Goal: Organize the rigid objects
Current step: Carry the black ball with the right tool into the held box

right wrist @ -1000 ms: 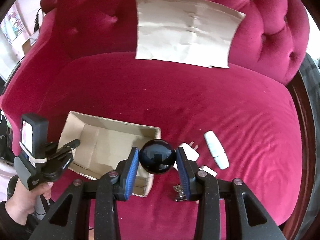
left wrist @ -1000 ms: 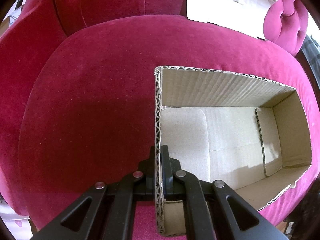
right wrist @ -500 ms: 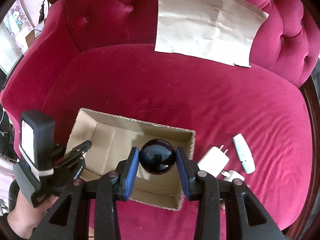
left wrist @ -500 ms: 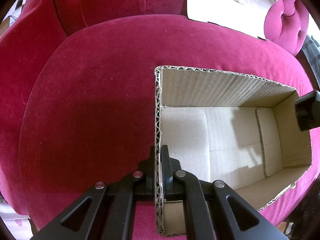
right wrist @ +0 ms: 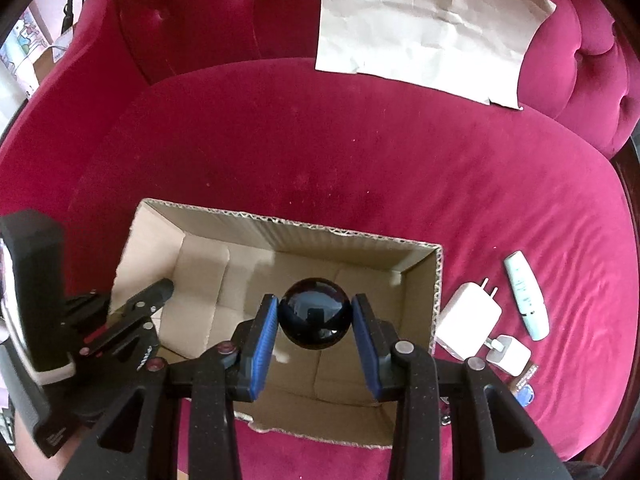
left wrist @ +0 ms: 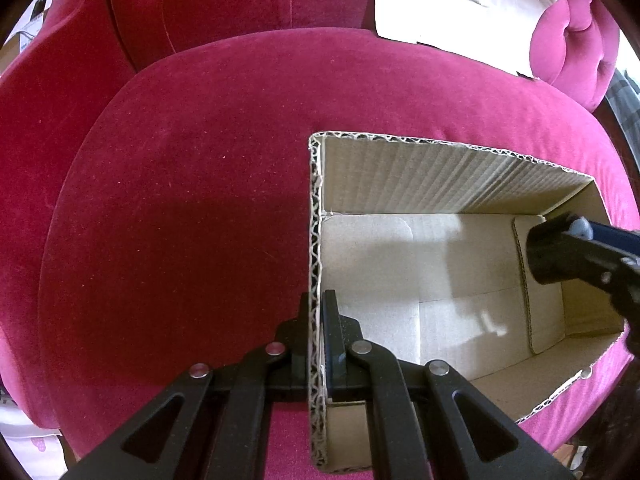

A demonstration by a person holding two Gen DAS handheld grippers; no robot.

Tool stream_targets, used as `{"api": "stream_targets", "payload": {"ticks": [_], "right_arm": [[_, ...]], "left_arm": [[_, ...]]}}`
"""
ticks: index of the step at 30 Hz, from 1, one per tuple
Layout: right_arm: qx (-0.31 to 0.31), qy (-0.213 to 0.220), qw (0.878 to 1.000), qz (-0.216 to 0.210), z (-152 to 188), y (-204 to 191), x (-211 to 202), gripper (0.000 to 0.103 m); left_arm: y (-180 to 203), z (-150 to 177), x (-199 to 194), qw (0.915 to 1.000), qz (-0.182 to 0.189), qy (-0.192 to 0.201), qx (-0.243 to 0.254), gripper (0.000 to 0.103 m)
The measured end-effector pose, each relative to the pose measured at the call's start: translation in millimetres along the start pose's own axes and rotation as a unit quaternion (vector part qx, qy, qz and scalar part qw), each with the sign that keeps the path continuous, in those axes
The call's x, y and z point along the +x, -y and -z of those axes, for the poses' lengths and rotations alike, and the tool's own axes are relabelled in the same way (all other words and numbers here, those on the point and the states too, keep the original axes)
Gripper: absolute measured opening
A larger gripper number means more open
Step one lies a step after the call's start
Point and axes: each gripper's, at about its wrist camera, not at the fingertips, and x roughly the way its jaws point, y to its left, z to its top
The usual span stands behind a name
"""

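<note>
On the left we see our left claw (left wrist: pixel 318 320) clamped on the short end wall of the cardboard box (left wrist: pixel 400 176), one finger outside and one finger inside, so the box is held in place on the red sofa seat (right wrist: pixel 360 152). In the right wrist view this same claw (right wrist: pixel 154 300) stands at the left end of the box (right wrist: pixel 304 232). Going to the middle, our right claw (right wrist: pixel 314 316) is closed on the black ball (right wrist: pixel 314 312), the blue pads pressing its two sides, and the ball hangs over the open box, nearer to the right end than to the left one. The long axis of the box runs left to right, so under the ball there is free floor in both directions. We judge that the coming move is only downward and then a release; the ball is round and may roll along this long axis. To the right, outside the box, lie a white charger (right wrist: pixel 468 316), a smaller white plug (right wrist: pixel 510 354) and a pale slim device (right wrist: pixel 526 296), all nearer to the right claw.
</note>
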Motion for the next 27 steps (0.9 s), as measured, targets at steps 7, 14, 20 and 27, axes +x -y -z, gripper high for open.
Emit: {"api": "stream_targets", "payload": {"ticks": [7, 14, 20, 27], "right_arm": [[0.009, -0.010, 1.000, 0.005, -1, 2, 18, 0.040], [0.004, -0.015, 1.000, 0.012, -2, 1, 29, 0.040], [0.002, -0.010, 1.000, 0.012, 2, -4, 24, 0.040], [-0.001, -0.004, 1.000, 0.012, 5, -5, 18, 0.041]], "left_arm": [[1, -1, -1, 1.0000, -0.001, -0.001, 0.000, 0.004], [2, 0, -1, 1.0000, -0.002, -0.001, 0.001, 0.004], [2, 0, -3, 1.0000, -0.003, -0.002, 0.000, 0.004], [2, 0, -2, 1.0000, -0.003, -0.002, 0.001, 0.004]]}}
